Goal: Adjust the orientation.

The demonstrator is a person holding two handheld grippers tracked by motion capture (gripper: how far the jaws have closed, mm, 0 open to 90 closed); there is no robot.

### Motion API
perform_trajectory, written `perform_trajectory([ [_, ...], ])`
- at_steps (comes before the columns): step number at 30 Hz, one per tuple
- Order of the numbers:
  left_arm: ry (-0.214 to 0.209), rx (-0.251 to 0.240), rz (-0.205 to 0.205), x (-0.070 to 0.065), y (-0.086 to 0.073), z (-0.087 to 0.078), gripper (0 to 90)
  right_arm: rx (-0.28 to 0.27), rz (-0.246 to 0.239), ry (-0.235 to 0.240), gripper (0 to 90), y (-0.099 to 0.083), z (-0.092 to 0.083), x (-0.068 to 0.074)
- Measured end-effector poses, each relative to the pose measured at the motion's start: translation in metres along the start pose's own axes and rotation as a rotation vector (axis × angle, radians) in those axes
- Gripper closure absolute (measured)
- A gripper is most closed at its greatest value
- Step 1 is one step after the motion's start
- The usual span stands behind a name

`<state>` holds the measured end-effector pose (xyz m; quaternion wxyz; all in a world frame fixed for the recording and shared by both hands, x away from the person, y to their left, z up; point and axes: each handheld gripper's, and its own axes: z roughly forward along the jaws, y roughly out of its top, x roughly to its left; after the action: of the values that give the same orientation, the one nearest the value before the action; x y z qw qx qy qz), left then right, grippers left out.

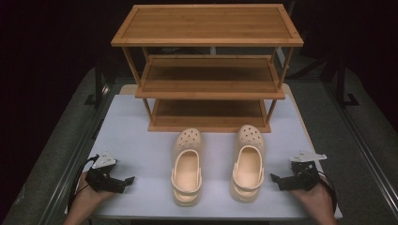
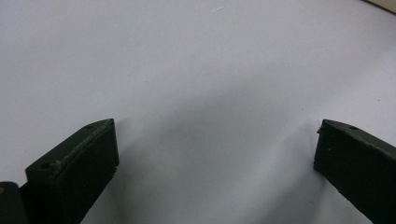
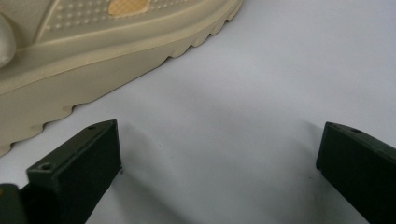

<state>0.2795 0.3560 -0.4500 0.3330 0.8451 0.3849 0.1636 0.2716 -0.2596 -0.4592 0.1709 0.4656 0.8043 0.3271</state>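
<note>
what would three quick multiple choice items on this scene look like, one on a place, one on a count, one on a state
1. Where do the two cream clogs stand?
A. on the rack's top shelf
B. on the white table in front of the rack
C. on the floor beside the table

2. How many shelves does the wooden rack have?
A. two
B. three
C. five

3. How does the right gripper stand?
A. jaws open, nothing between them
B. shut on a clog's heel strap
C. shut on the rack's leg

Answers:
1 B, both clogs sit side by side on the white table, toes toward the rack.
2 B, the high view shows a top, a middle and a bottom shelf.
3 A, the right gripper view shows its jaws wide apart over bare table, the right clog's sole lying beside them.
</note>
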Motion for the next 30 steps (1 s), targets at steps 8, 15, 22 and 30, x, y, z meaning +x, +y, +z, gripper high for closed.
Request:
perform_trajectory([
  [8, 0.001, 0.0, 0.001, 0.0, 0.0, 0.0, 0.0, -0.001, 0.004, 0.005, 0.0, 0.0, 0.0, -0.001],
  [15, 0.003, 0.004, 0.002, 0.0, 0.0, 0.0, 0.0, 0.002, 0.02, 0.023, 0.0, 0.002, -0.002, -0.002],
  [22, 0.003, 0.001, 0.0, 0.0, 0.0, 0.0, 0.0, -0.037, 0.02, 0.066, 5.0, 0.014, -0.017, 0.003],
  [30, 0.002, 0.001, 0.0, 0.0, 0.0, 0.0, 0.0, -0.088, 0.003, 0.136, 13.1, 0.033, -0.034, 0.011],
])
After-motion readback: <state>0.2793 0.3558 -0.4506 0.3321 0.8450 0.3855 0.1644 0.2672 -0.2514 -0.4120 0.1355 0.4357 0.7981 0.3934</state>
